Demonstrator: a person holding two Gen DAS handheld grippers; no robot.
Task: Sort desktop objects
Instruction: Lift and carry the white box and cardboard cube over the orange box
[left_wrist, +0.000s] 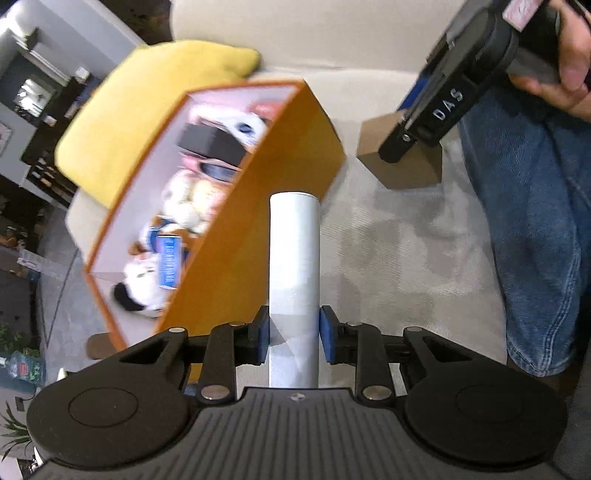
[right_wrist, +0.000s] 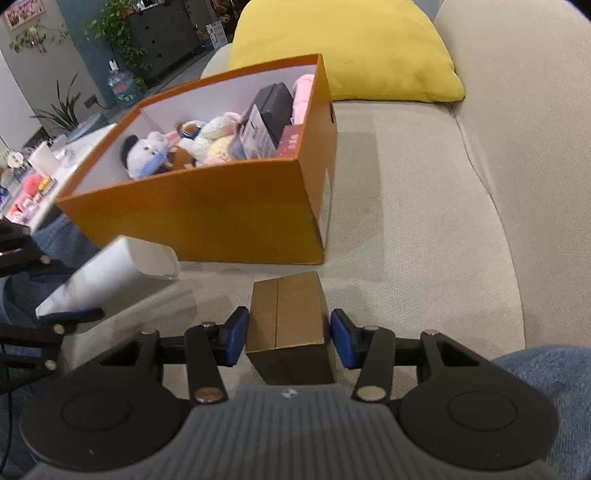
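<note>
The left gripper (left_wrist: 294, 334) clamps a white tube (left_wrist: 294, 258) beside the orange box (right_wrist: 207, 218). The right gripper (right_wrist: 289, 338) straddles a brown carton (right_wrist: 288, 317), its pads just apart from the sides.

I am in a home living room, seated on a beige fabric sofa (right_wrist: 424, 206) with a yellow cushion (right_wrist: 351, 48) at the far end. Beyond it stand leafy houseplants (right_wrist: 122, 33), a dark drawer cabinet (right_wrist: 166, 37) and a large water jug (right_wrist: 122, 86) (on the floor), with a framed picture (right_wrist: 22, 13) on the far-left wall.
</note>
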